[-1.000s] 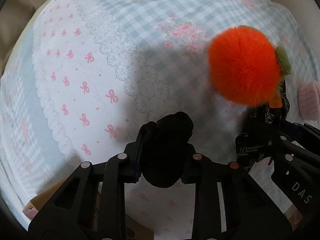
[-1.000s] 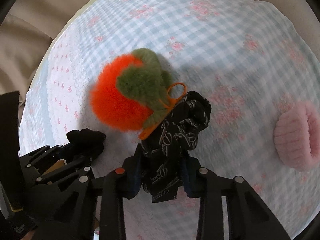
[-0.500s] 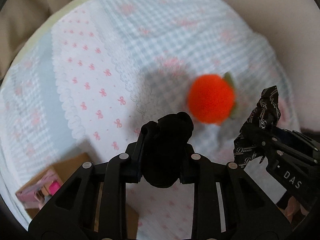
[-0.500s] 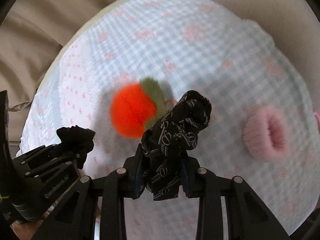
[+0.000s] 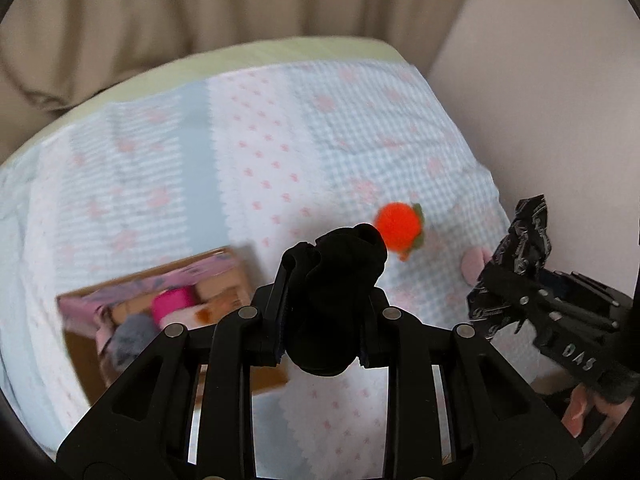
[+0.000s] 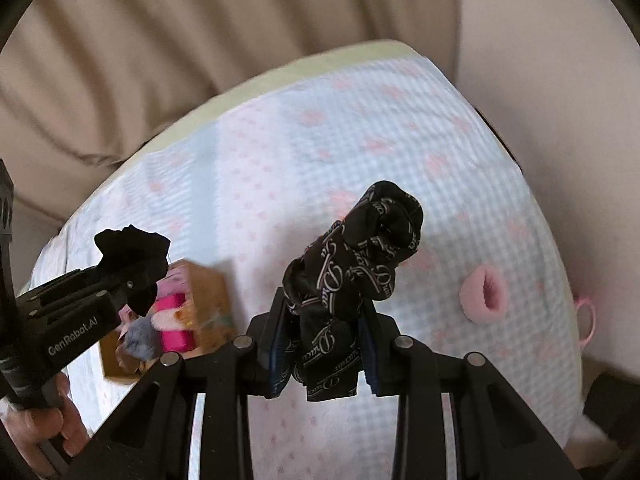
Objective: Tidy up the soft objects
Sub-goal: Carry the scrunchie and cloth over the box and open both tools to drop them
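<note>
My left gripper [image 5: 322, 320] is shut on a plain black scrunchie [image 5: 336, 280] and holds it high above the bed; it also shows in the right wrist view [image 6: 128, 264]. My right gripper [image 6: 324, 344] is shut on a black scrunchie with white lettering [image 6: 360, 264], also seen in the left wrist view [image 5: 516, 264]. An orange pompom with green leaves [image 5: 398, 226] and a pink fluffy scrunchie [image 6: 484, 294] lie on the bedspread below. A cardboard box [image 5: 168, 304] with soft items inside sits at lower left.
The bed has a pale blue and pink patterned bedspread [image 5: 280, 140]. Beige curtains [image 5: 200, 8] hang behind it and a wall [image 5: 540, 100] stands at the right. A thin pink hair tie [image 6: 586, 320] lies at the bed's right edge.
Both grippers have risen well above the bed with their scrunchies still held. The pompom now looks small and far, and the cardboard box has come fully into view.
</note>
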Motion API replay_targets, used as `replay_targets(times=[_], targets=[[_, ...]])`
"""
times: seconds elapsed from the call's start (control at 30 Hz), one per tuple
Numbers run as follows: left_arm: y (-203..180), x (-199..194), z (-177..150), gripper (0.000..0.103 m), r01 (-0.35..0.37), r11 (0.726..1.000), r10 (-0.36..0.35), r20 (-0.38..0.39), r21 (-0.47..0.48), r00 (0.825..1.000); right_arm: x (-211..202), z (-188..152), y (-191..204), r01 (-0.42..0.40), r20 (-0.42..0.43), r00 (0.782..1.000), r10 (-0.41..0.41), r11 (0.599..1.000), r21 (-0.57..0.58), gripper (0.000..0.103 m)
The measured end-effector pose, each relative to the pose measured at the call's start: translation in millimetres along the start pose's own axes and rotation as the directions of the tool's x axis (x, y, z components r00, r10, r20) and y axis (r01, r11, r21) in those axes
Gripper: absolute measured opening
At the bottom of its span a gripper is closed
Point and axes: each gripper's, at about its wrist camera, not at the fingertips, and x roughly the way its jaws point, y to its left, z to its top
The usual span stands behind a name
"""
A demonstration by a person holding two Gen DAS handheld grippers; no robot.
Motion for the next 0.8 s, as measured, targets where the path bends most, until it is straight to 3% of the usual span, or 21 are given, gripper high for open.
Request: replay_targets(times=[0.23, 0.47, 0.67, 0.8], targets=[[81, -58, -43, 0.022, -0.034, 0.984, 0.046, 0.062, -0.177, 0.997, -28, -7, 73, -0.069, -0.006, 0.998, 0.069, 0.987, -0.145, 0.029], [171, -82, -87, 0.022, -0.086, 0.947, 0.105, 0.044, -0.311, 0.993, -13, -35, 159, -0.136, -0.071, 0.99, 0.121, 0.95, -0.281, 0.029], [237, -78, -115, 0.022, -0.125, 0.928, 0.136, 0.009, -0.35, 0.991, 16, -59, 215, -0.155, -0.126, 0.985, 0.119, 0.927, -0.341, 0.029], [265, -60, -124, 0.022, -0.138, 0.932, 0.136, -0.029, -0.337, 0.99, 44, -68, 247, -0.149, -0.158, 0.983, 0.099, 0.925, -0.35, 0.029]])
